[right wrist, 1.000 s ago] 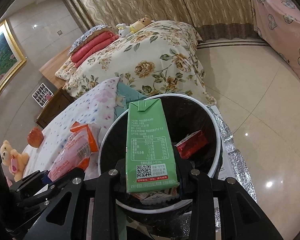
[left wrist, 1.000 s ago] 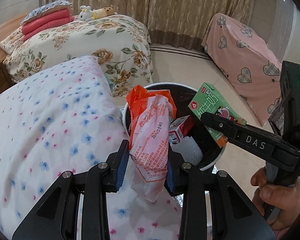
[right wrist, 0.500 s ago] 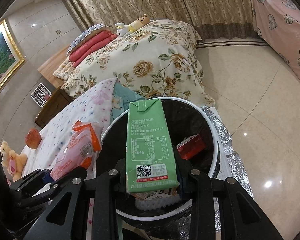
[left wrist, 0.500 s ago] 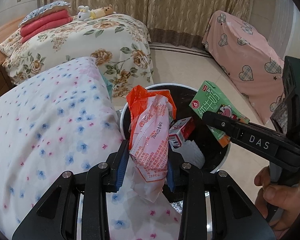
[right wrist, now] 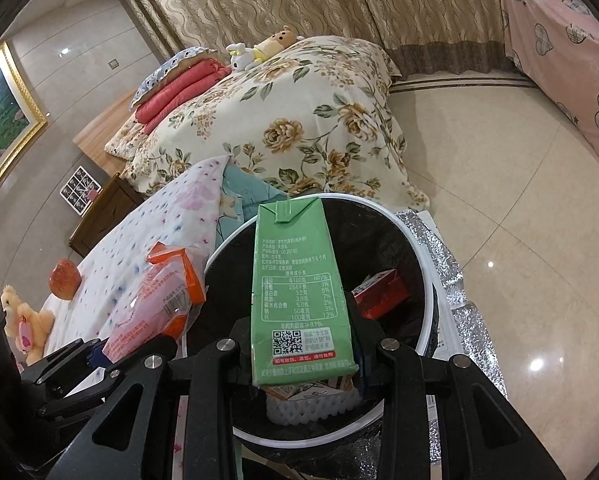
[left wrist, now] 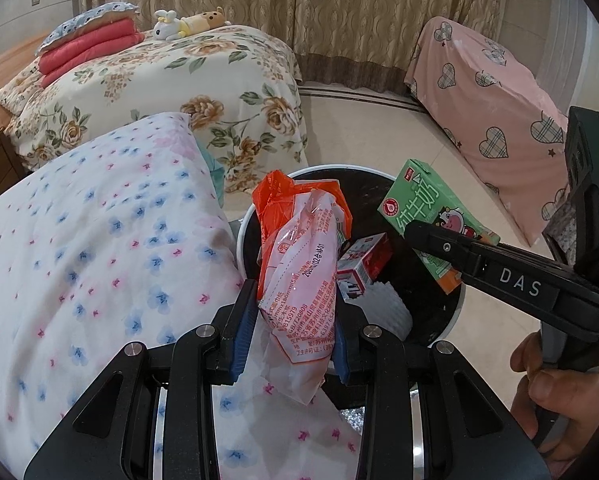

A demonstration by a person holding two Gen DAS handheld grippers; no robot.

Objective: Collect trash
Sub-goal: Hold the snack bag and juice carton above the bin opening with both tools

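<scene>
Left gripper (left wrist: 289, 336): we see its jaws clamped on the orange-and-clear wrapper (left wrist: 303, 264), which stands upright between the blue pads, its tail hanging below them.
Bin (left wrist: 457, 316): we note it just beyond both grippers, black-lined, with a red carton (left wrist: 365, 258) inside.
Right gripper (right wrist: 301, 354): jaws pinching the green milk carton (right wrist: 297, 280) at its lower end, carton upright over the bin's mouth.

Ahead of both grippers the bin (right wrist: 429, 280) stands open-mouthed, its black inside roomy toward the far wall. On its floor a red box (left wrist: 365, 258) and white foam (left wrist: 383, 306) take up the near part. Left of the left gripper (left wrist: 289, 344) the flowered bedcover (left wrist: 83, 248) bulges against the rim. To the right lies bare floor (right wrist: 499, 184).
</scene>
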